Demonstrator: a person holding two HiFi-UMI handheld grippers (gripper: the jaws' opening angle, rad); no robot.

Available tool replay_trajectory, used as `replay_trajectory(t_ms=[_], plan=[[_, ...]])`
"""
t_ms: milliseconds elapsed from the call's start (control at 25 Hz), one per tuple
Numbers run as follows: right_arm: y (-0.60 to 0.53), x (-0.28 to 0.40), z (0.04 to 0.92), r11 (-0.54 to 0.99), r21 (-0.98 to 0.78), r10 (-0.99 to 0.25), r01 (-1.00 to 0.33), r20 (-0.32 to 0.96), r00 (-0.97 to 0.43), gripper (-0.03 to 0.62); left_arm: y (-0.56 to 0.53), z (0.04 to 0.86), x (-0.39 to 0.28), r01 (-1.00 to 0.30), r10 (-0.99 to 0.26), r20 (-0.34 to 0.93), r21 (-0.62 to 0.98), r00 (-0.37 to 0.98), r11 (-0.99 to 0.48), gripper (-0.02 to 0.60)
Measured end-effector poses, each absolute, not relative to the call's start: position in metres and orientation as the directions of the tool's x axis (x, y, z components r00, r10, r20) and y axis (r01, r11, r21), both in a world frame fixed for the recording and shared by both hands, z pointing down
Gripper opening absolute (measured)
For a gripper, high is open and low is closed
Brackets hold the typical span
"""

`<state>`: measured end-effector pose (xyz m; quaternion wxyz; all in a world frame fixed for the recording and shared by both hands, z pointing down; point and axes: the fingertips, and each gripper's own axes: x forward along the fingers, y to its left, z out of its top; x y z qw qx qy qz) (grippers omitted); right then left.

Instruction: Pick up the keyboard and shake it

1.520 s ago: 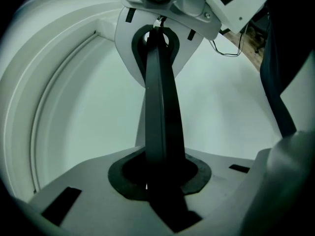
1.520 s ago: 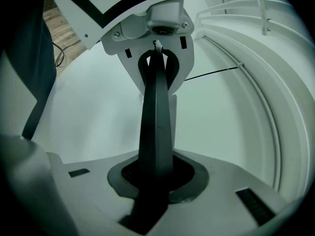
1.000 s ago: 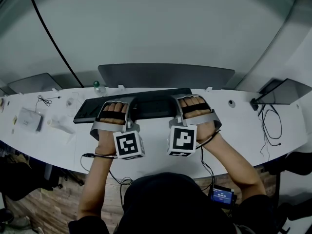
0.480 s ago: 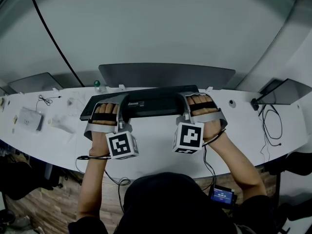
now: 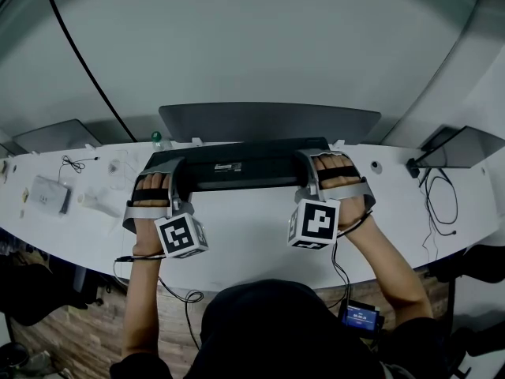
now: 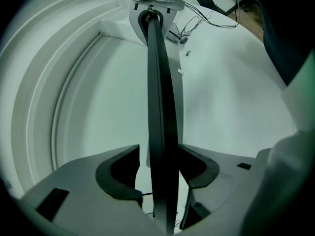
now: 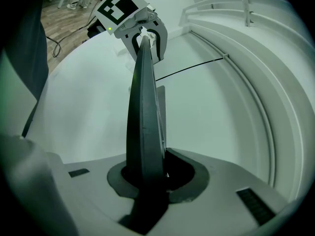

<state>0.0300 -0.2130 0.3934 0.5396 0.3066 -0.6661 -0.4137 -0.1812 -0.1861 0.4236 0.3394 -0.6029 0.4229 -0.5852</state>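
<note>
Keyboard (image 5: 241, 166) w/ R end clamped betw. jaws of right hand-held gripper (image 7: 152, 178).

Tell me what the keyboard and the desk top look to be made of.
Keyboard: likely moulded plastic, black and matte. The face in view is flat and dull with a small label, and its edge is thin and smooth.
Desk top: smooth white with a soft sheen, probably laminate or painted board. Its core does not show.
</note>
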Motion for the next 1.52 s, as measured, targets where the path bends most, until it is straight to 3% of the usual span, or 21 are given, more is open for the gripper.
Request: replay_trajectory(t_ms=[80, 240, 960, 1520], plan=[[-0.214, 0.030, 0.393, 0.467, 0.884, -0.856, 0.037, 0.462, -0.231, 0.091, -0.187, 0.421, -0.186, -0.107, -0.915, 0.399, -0.914, -0.053, -0.392, 0.227], [-0.213, 0.030, 0.389, 0.462, 0.887, -0.859, 0.012, 0.450, -0.242, 0.092, -0.186, 0.416, -0.188, -0.091, -0.931, 0.359, -0.931, -0.061, -0.353, 0.099], [-0.213, 0.030, 0.387, 0.402, 0.916, -0.884, -0.020, 0.382, -0.271, 0.091, -0.183, 0.401, -0.188, -0.111, -0.947, 0.314, -0.945, -0.067, -0.306, 0.081], [-0.212, 0.030, 0.395, 0.422, 0.906, -0.875, -0.024, 0.400, -0.274, 0.091, -0.182, 0.406, -0.187, -0.105, -0.943, 0.326, -0.942, -0.071, -0.318, 0.081]])
